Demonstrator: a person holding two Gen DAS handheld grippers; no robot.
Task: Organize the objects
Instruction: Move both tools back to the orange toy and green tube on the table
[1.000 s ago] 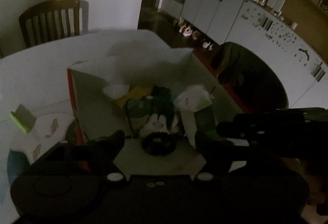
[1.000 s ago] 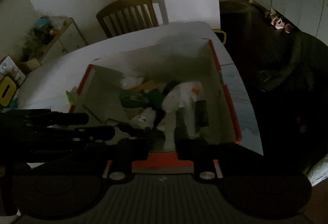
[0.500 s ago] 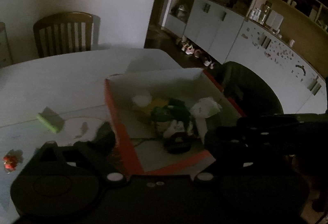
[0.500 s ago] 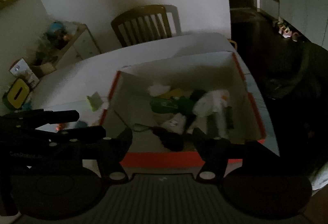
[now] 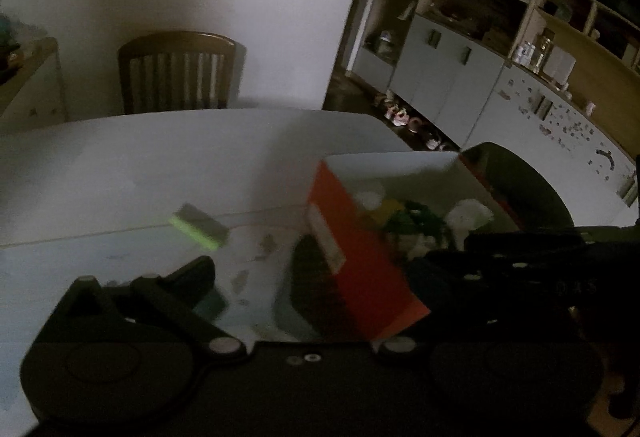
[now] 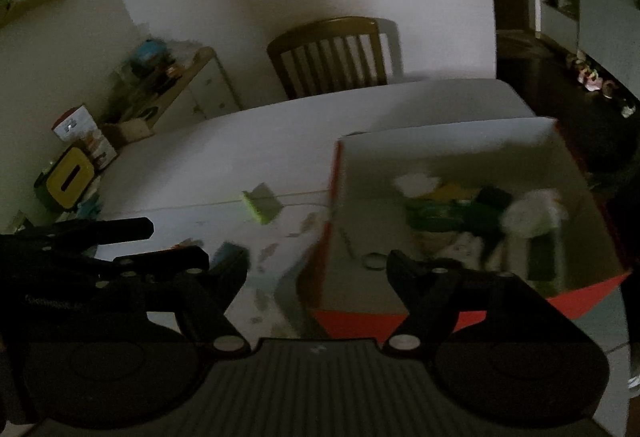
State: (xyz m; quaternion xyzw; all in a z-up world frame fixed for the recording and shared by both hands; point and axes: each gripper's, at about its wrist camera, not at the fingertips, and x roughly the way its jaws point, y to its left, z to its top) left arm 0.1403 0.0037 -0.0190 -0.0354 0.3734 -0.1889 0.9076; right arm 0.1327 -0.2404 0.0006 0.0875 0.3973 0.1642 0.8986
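1. This is looking like a room in a home.
2. A wooden chair (image 6: 334,55) is standing at a white desk (image 6: 280,141).
3. Little shoes (image 5: 404,117) are lying on the floor by white cupboards (image 5: 452,77).
4. Toys are sitting on a low shelf (image 6: 176,85).

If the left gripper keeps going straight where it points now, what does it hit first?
Probably the table, close beside the orange side wall of the box. The left gripper is open and empty, aimed down along that wall. Blur and unclear depth mean it might clip the wall first.
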